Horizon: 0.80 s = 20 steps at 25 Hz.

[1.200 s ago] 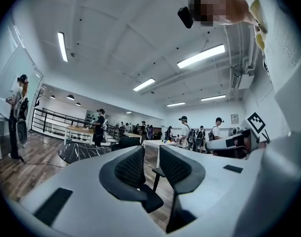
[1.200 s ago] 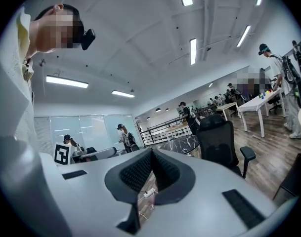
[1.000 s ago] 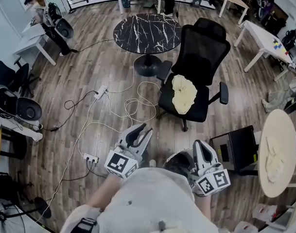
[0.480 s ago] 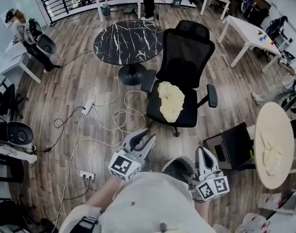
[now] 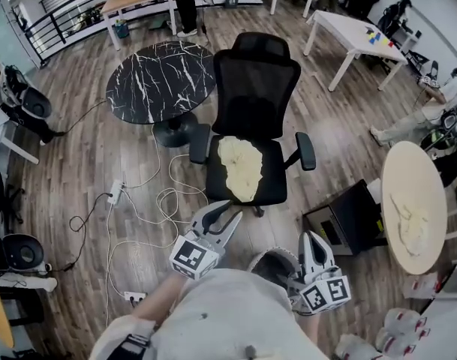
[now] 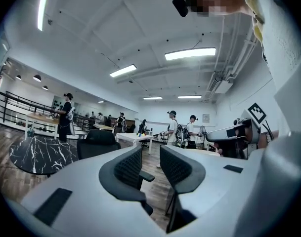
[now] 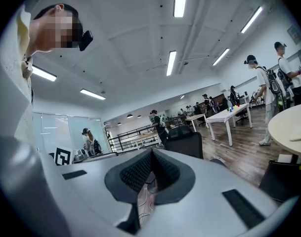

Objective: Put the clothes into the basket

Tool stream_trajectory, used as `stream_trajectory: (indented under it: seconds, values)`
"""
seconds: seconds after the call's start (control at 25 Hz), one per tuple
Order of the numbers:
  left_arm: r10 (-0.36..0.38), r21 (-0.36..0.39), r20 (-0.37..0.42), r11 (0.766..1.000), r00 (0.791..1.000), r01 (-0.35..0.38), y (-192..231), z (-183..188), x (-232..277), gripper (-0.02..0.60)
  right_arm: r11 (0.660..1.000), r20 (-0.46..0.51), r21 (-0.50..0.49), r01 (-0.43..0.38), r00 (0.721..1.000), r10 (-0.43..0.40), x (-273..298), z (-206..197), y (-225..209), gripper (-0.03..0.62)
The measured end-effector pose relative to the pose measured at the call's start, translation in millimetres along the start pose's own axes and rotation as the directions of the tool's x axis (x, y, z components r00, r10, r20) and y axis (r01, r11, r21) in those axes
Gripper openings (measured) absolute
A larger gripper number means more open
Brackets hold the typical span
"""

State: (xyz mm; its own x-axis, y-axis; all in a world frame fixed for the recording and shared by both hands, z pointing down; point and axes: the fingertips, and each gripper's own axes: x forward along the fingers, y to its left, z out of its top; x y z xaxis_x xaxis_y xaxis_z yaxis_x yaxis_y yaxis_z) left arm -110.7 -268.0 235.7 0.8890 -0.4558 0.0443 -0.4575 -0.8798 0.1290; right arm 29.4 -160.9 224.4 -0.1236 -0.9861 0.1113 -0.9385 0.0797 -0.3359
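In the head view, a crumpled cream cloth garment (image 5: 239, 167) is seen lying on the seat of a black mesh-backed office chair (image 5: 257, 81). Its long axis runs from the seat's front edge toward the backrest. The left gripper (image 5: 222, 214) is held just short of that front edge, almost in line with the garment. The right gripper (image 5: 314, 240) is held further back and off to the right, so the left is judged the nearer for the reach. A black open-topped box (image 5: 348, 220) is seen on the floor at the right, beside a round pale wooden table (image 5: 397, 171) bearing a second cream cloth (image 5: 410, 223). The box may be the basket, though that cannot be confirmed.

In the left gripper view, the jaws are shown partly parted with nothing between them. Only floor and the chair's back are seen beyond, and the seat is not visible.

In the right gripper view, the ribbed pads (image 7: 138, 171) are shown closed together at their tips with nothing pinched. The chair is seen ahead and the pale table at the right edge.
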Motion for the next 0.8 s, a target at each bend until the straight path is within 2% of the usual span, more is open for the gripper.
stream_trajectory:
  seconds: [0.32,0.56,0.8]
  values:
    - [-0.035,0.008,-0.069,0.999,0.997,0.036,58,-10,59,0.132,0.999,-0.005,0.004,0.035,0.999,-0.035,63,16,-17,0.008]
    - [-0.048,-0.004,-0.146,0.999,0.988,0.048,109,-45,97,0.138,0.998,-0.052,-0.008,0.059,0.997,-0.06,109,9,-22,0.008]
    - [-0.107,0.015,-0.214,0.994,0.971,0.113,134,-77,142,0.138,0.993,-0.083,0.008,0.114,0.99,-0.113,145,2,-46,0.008]
